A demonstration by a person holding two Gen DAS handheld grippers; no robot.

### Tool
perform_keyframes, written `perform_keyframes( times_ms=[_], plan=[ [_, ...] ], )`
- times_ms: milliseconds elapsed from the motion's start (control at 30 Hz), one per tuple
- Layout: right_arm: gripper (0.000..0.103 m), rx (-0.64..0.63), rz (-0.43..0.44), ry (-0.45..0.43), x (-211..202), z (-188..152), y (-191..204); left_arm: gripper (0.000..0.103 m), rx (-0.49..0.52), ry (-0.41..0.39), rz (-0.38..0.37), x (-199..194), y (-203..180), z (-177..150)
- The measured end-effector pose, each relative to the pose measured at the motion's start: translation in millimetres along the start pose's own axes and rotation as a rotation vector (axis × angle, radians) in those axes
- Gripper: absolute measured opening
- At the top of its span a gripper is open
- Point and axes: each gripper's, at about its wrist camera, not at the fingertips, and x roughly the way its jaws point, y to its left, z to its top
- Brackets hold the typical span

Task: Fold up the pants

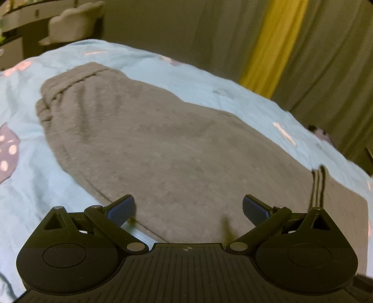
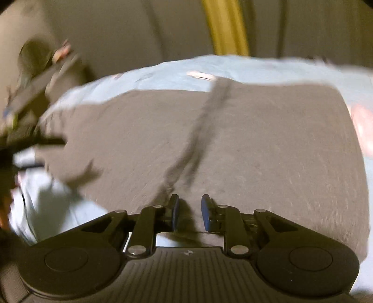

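Note:
Grey-brown pants [image 1: 167, 144] lie spread on a light blue bedspread [image 1: 30, 191]; the waistband end is at the far left, and dark stripes [image 1: 318, 186] run across the near right end. My left gripper [image 1: 188, 209] is wide open and empty just above the near edge of the pants. In the right wrist view the pants [image 2: 268, 144] fill the middle, with a dark stripe [image 2: 200, 130] running toward me. My right gripper [image 2: 190, 212] is over the near edge, its jaws a narrow gap apart with fabric seen between them. The left gripper [image 2: 25, 137] shows blurred at the left.
The bedspread [image 2: 163, 74] has pink and purple patches [image 1: 7, 153]. Beyond the bed hang beige curtains [image 1: 209, 35] with a yellow strip [image 1: 272, 46]. A pale chair [image 1: 74, 21] and a desk stand at the far left.

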Motion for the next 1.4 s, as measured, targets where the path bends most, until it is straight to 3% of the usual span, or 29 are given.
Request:
perform_keyframes(
  times_ms=[67,100,167,200,267,400,467,567,667,733,800,867,1067,1133,1400],
  plan=[
    [0.022,0.080,0.038,0.000,-4,3,-11,0.103,0.037,0.027,-0.043,1,-8,-1],
    [0.029,0.135,0.039,-0.009,-7,3,-21,0.103,0.054,0.048,-0.071,2,-14,-2],
    [0.055,0.260,-0.026,-0.061,-18,5,-44,0.103,0.081,0.081,-0.127,4,-25,-1],
    [0.082,0.311,-0.083,-0.087,-24,7,-53,0.103,0.099,0.101,-0.165,5,-34,-1],
    [0.099,0.391,-0.214,-0.165,-39,8,-71,0.103,0.130,0.132,-0.233,7,-53,1],
    [0.099,0.432,-0.353,-0.192,-56,7,-96,0.103,0.169,0.216,-0.346,24,-94,4],
    [0.099,0.515,-0.316,-0.167,-55,-1,-110,0.102,0.175,0.272,-0.398,40,-117,5],
    [0.099,0.533,-0.292,-0.131,-47,-3,-118,0.102,0.193,0.336,-0.440,63,-147,7],
    [0.099,0.500,-0.296,-0.116,-38,0,-116,0.088,0.207,0.378,-0.441,84,-167,8],
    [0.099,0.500,-0.288,-0.107,-33,2,-114,0.072,0.201,0.424,-0.425,97,-173,6],
    [0.099,0.520,-0.283,-0.106,-35,0,-116,0.071,0.194,0.453,-0.440,106,-175,5],
    [0.099,0.538,-0.278,-0.105,-32,0,-120,0.070,0.201,0.455,-0.455,115,-179,3],
    [0.099,0.539,-0.275,-0.101,-28,0,-121,0.050,0.215,0.464,-0.438,131,-188,3],
    [0.099,0.543,-0.275,-0.105,-28,0,-121,0.022,0.223,0.460,-0.425,129,-190,4],
    [0.099,0.564,-0.264,-0.138,-33,-3,-122,0.017,0.210,0.392,-0.462,100,-182,11]
  ],
)
